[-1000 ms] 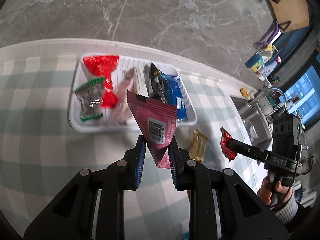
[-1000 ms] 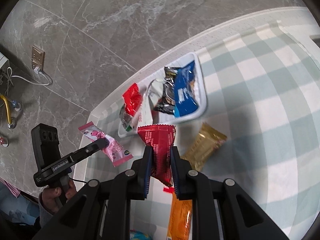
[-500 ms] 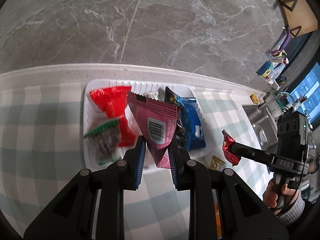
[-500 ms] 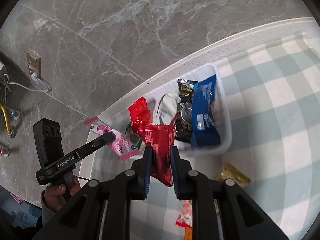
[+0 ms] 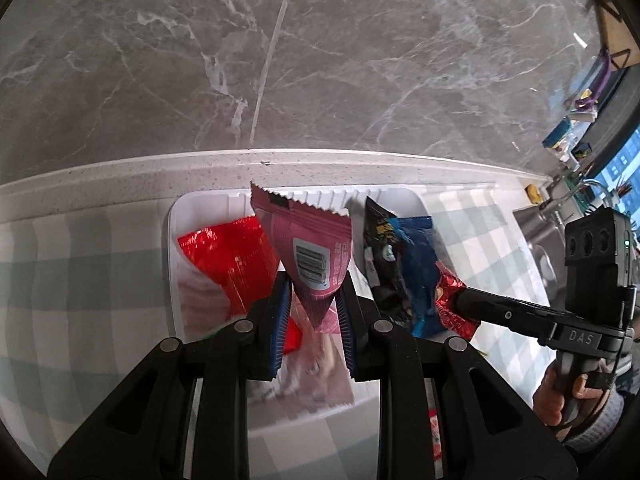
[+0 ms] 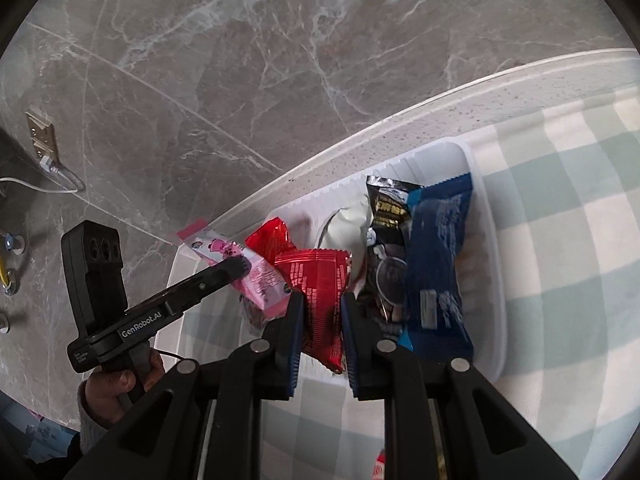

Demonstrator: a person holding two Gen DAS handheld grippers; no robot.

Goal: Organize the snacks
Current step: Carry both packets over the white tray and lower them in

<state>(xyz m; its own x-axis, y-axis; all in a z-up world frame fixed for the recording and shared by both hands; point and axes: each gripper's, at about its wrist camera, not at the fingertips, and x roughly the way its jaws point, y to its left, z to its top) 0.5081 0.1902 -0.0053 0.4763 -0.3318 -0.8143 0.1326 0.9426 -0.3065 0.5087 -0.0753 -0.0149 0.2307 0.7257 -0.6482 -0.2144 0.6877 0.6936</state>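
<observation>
The left gripper [image 5: 313, 308] is clamped on the pink pack [image 5: 310, 256], the right gripper [image 6: 322, 320] on the red pack [image 6: 320, 296], both over the tray's [image 6: 486, 216] near edge. Released together, they may collide or slide off the crowded, seemingly heaped packs onto the cloth [image 6: 568, 240].

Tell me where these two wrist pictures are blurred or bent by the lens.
Left wrist view: the counter edge bows into an arc, the corners go black, and the pale wrapper low in the white tray is smeared, while the pink packet in the jaws is sharp. Right wrist view: the same bowing and dark corners; the blue packet has soft print.
</observation>
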